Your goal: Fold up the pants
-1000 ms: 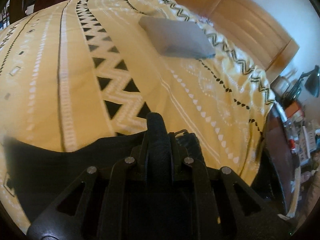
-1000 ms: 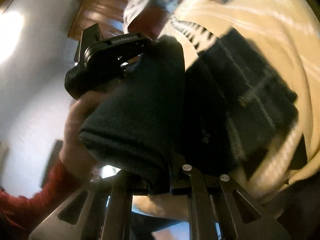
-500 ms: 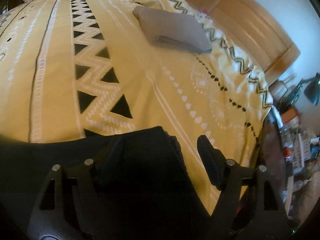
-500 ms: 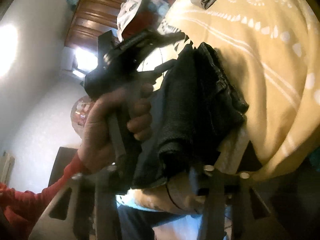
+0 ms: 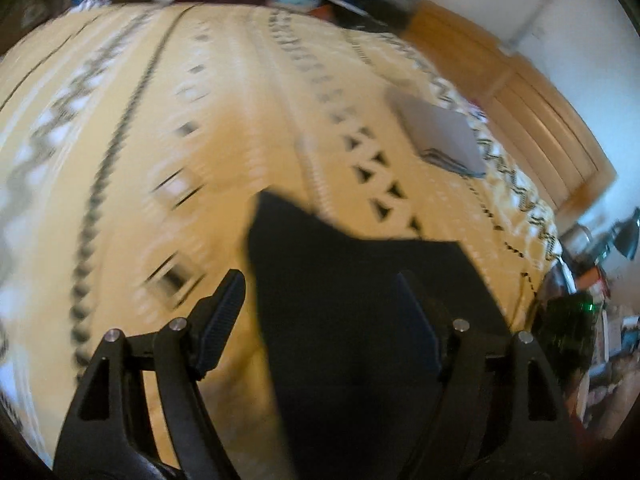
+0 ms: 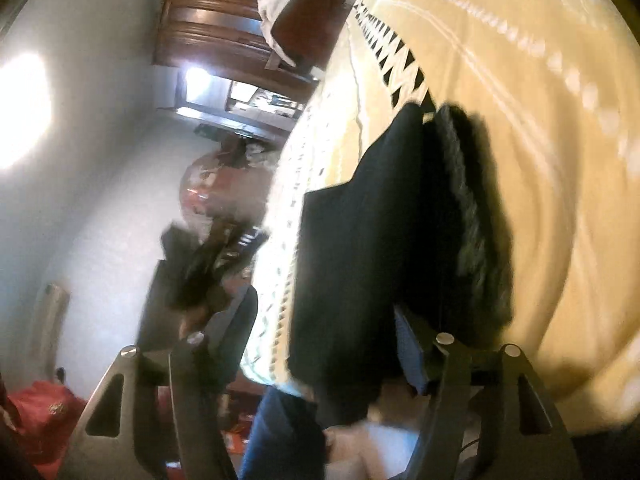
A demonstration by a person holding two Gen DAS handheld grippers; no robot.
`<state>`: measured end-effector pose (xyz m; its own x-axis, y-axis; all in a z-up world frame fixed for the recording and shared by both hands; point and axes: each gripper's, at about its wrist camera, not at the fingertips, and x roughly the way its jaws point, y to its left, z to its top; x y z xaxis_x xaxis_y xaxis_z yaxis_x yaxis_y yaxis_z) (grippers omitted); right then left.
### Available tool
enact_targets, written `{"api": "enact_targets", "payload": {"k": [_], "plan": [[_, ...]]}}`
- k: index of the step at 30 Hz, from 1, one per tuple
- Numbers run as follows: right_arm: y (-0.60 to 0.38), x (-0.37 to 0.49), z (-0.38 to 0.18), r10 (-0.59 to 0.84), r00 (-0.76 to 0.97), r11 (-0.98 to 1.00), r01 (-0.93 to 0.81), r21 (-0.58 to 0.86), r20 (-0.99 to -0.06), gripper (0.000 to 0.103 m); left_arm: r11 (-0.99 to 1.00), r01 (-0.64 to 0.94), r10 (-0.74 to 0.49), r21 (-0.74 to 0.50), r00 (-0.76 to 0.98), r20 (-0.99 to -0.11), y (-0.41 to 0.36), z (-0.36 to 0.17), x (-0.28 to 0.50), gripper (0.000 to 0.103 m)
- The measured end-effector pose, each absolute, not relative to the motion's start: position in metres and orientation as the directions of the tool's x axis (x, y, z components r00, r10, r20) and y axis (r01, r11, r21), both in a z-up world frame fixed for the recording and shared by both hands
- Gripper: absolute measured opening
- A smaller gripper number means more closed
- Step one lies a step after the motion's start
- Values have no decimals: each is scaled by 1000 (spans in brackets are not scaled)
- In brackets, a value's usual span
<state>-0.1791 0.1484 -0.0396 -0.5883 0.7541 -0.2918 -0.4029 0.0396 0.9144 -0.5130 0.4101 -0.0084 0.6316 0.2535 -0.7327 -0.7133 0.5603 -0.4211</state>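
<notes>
Pants (image 5: 360,312) folded on patterned bedspread (image 5: 200,140); grey pillow (image 5: 440,136) beyond

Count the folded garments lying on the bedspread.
2: the dark pants near the bed's edge between the open left gripper, and a grey folded item farther up. Others may be hidden.
</notes>
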Motion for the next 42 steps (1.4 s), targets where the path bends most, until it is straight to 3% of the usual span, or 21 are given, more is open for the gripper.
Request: {"api": "enact_targets", "payload": {"k": [9,11,13,18,27,29,33,36,38,39,42], "plan": [[224,-168,-46,670,-580,93,-554,827,-463,65,515,-734,205,-443,607,-768,409,-60,-528,76],[231,-168,-50,660,-551,117,-596,794,-511,56,515,-733,193,-445,605,-772,409,-68,-523,76],[238,-169,-56,659,-496,162,-641,750,-566,26,516,-735,193,-440,600,-776,409,-73,-520,76],[221,-171,-36,705,-422,155,-693,704,-570,10,547,-712,185,-441,616,-765,405,-75,-515,72],[216,-154,-57,710,-405,191,-677,711,-576,10,559,-710,169,-428,603,-779,401,-82,-507,72],[218,-158,-52,697,-388,181,-719,671,-603,13,580,-729,226,-364,573,-787,396,-71,-508,70],[203,-162,-24,697,-169,247,-855,455,-697,44,648,-703,321,-293,601,-732,377,-32,-514,67],[190,-185,9,737,-74,201,-925,323,-672,44,707,-642,286,-295,642,-712,352,-18,-515,53],[190,-208,7,709,-158,100,-942,320,-687,34,748,-602,239,-279,636,-734,330,-25,-512,42],[193,-223,-5,663,-200,53,-949,312,-722,23,760,-587,209,-277,625,-752,320,-33,-510,37],[201,-246,-44,555,-239,12,-955,295,-797,19,746,-604,158,-279,568,-807,305,-74,-511,40]]}}
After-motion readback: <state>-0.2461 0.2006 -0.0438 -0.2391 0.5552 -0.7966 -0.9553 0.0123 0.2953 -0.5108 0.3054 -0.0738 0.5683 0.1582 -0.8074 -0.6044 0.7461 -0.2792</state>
